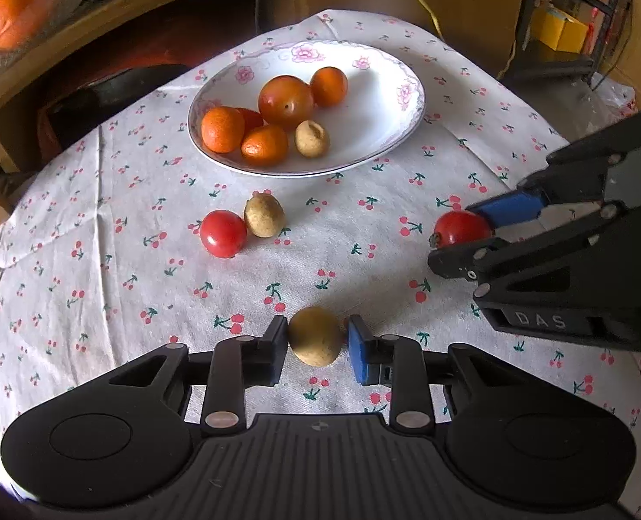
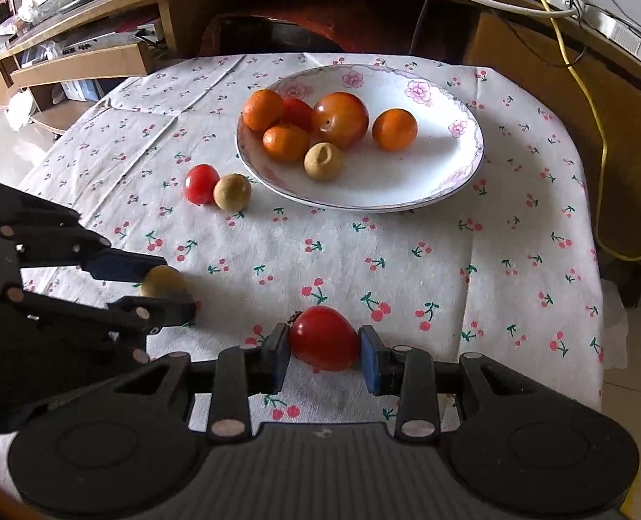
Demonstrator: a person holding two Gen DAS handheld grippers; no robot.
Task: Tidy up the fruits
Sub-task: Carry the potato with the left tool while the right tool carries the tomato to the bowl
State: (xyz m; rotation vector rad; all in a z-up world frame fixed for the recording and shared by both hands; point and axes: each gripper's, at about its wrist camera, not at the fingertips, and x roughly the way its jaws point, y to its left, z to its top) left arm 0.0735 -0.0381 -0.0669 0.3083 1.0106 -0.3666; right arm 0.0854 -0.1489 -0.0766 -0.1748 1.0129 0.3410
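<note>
My left gripper (image 1: 316, 340) is shut on a tan round fruit (image 1: 314, 338), low over the cherry-print cloth. To its right, my right gripper (image 2: 323, 342) is shut on a red tomato (image 2: 323, 338); this same tomato (image 1: 461, 227) shows in the left wrist view too. Further back stands a white flowered plate (image 1: 385, 69) holding three small oranges, a large orange-red fruit (image 1: 285, 102), a half-hidden tomato and a tan fruit (image 1: 312, 138). Between the plate and my grippers, a loose tomato (image 1: 222, 234) and a loose tan fruit (image 1: 265, 215) lie side by side, touching.
The cloth-covered table (image 2: 472, 260) drops off at its right edge, where a yellow cable (image 2: 597, 164) hangs. Wooden furniture and a cardboard box (image 2: 82, 65) stand behind the table. More oranges (image 1: 12, 8) sit in a clear container at the far left.
</note>
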